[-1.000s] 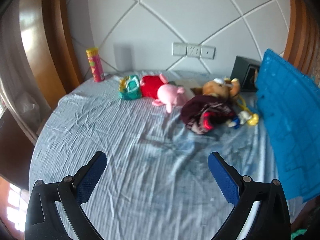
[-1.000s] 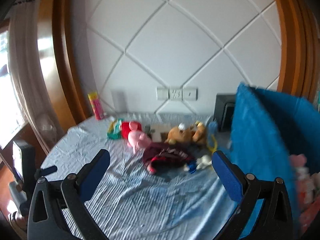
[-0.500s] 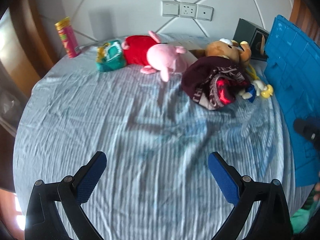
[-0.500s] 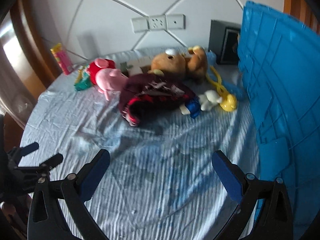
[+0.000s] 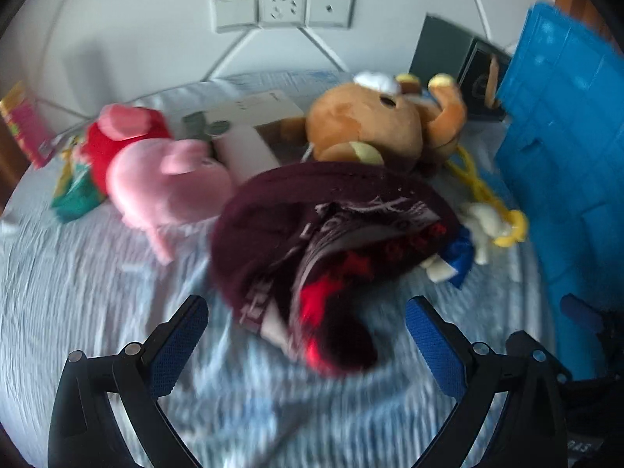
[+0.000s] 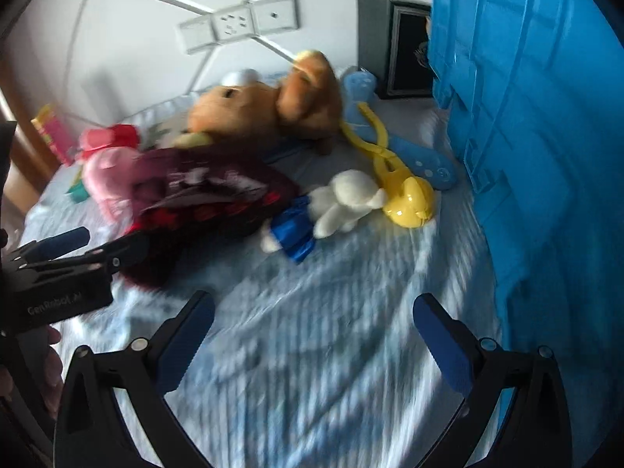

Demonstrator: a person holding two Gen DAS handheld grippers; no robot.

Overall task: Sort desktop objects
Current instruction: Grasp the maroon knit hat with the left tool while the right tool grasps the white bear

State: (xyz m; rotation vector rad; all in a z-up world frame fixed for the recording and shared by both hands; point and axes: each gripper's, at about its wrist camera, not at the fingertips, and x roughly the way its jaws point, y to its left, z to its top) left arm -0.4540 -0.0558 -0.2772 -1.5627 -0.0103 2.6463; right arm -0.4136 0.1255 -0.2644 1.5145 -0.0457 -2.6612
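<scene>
From the left wrist camera, I saw my left gripper (image 5: 306,314) with its blue pads spread wide and nothing between them, hanging just above the striped blue cloth (image 5: 97,292) that covered the table. A crumpled maroon garment (image 5: 312,234) with red patches lay straight ahead, its near edge reaching in between the two fingers, though the blur kept me from saying whether either pad touched it. To its left lay a pink pig plush (image 5: 163,179) in a red dress, and beyond that a small green pouch (image 5: 76,195). Behind the garment sat a brown bear plush (image 5: 370,128), and to the right a small white plush (image 5: 485,224) with a blue piece beside a yellow plastic clip toy (image 5: 503,226). A blue crate (image 5: 565,136) stood at the far right, with a dark box (image 5: 448,54) behind it against the wall.

Through the right wrist camera, my right gripper (image 6: 314,321) was likewise spread open and empty over bare cloth. The white plush (image 6: 347,202) lay ahead, touching the yellow clip toy (image 6: 409,199), with a light blue flat toy (image 6: 413,156) behind. The maroon garment (image 6: 210,187) lay left of centre, and the left gripper (image 6: 97,245) reached in at its near left edge. The blue crate (image 6: 546,117) filled the right side.
</scene>
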